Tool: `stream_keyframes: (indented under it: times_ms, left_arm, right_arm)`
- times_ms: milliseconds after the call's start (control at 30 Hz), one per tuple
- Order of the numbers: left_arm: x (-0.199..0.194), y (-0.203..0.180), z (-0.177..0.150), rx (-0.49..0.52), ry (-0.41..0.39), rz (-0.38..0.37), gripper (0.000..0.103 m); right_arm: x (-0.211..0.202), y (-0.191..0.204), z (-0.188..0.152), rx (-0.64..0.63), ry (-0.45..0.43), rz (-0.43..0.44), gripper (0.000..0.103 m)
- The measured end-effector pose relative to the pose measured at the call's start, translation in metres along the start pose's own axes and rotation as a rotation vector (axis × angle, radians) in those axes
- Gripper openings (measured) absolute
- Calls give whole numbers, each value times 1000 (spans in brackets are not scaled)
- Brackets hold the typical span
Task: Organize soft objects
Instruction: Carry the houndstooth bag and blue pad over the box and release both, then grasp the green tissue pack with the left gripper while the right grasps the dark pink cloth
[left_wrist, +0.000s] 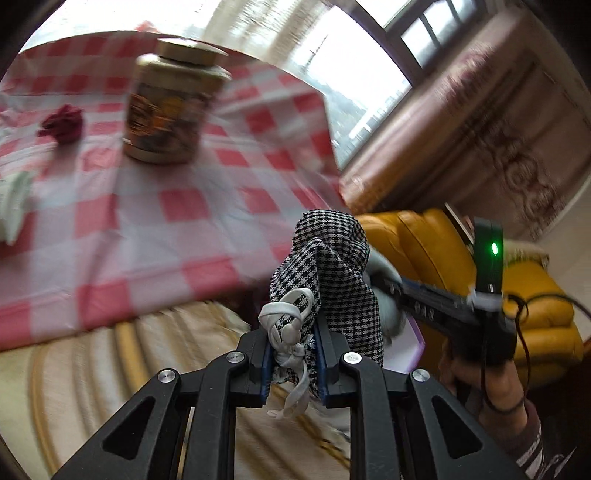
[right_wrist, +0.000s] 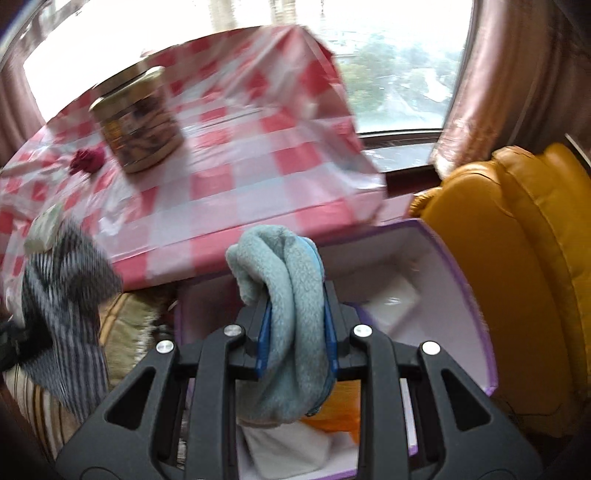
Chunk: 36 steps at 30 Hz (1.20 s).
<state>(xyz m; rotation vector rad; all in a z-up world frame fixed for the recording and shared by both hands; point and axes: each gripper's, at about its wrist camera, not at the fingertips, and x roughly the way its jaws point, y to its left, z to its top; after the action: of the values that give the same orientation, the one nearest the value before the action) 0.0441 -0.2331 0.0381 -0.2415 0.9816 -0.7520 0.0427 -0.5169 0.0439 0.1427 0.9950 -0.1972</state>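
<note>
- The left gripper (left_wrist: 293, 363) is clamped on a black-and-white checked cloth (left_wrist: 332, 273), its blue pads pinching the lower end where a white cord (left_wrist: 286, 325) is tied in loops.
- The cloth's long axis runs up and away from the jaws, leaning a little to the right in the left wrist view; its bunched top stands free, in line with the table's near edge.
- A loose end of the cord hangs down between the fingers.
- The right gripper (right_wrist: 297, 339) is clenched on a pale blue fleece (right_wrist: 284, 295), with a blue pad pressing each side.
- The fleece is a folded roll whose long axis runs along the fingers: its looped top curls over to the left above the jaws, and its other end hangs below them.
- The fleece is held over a purple-edged box (right_wrist: 476, 295) with a white inside; something orange and something white lie in the box beneath the fleece.
- In the left wrist view the right gripper appears to the right of the checked cloth, with the person's hand (left_wrist: 495, 384) around its grip.
- A red-and-white checked table (right_wrist: 258, 177) lies beyond both grippers, carrying a jar (right_wrist: 136, 122), a dark red scrap (right_wrist: 86, 160) and a pale green item (left_wrist: 13, 199) at the left.
- A yellow sofa (right_wrist: 517, 258) stands to the right of the box.
</note>
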Motion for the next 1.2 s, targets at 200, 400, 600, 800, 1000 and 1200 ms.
stream_keyframes:
  times_ms: [200, 400, 600, 800, 1000, 1200]
  left_arm:
    - [30, -48, -16, 121, 128, -57, 50]
    - [26, -42, -17, 117, 125, -36, 56]
    - [2, 0, -4, 20, 48, 47, 64]
    - [-30, 59, 11, -97, -40, 157, 67]
    - [-66, 133, 22, -284, -126, 314, 81]
    - [-96, 194, 46, -373, -220, 521, 99]
  right_arm:
    - [-8, -29, 3, 54, -11, -72, 70]
    - [-6, -25, 0, 40, -8, -45, 75]
    - [3, 4, -4, -7, 21, 23, 75]
    - [11, 46, -5, -72, 46, 84, 76]
    - [16, 88, 1, -146, 58, 149, 79]
    - [14, 142, 16, -236, 38, 222, 84]
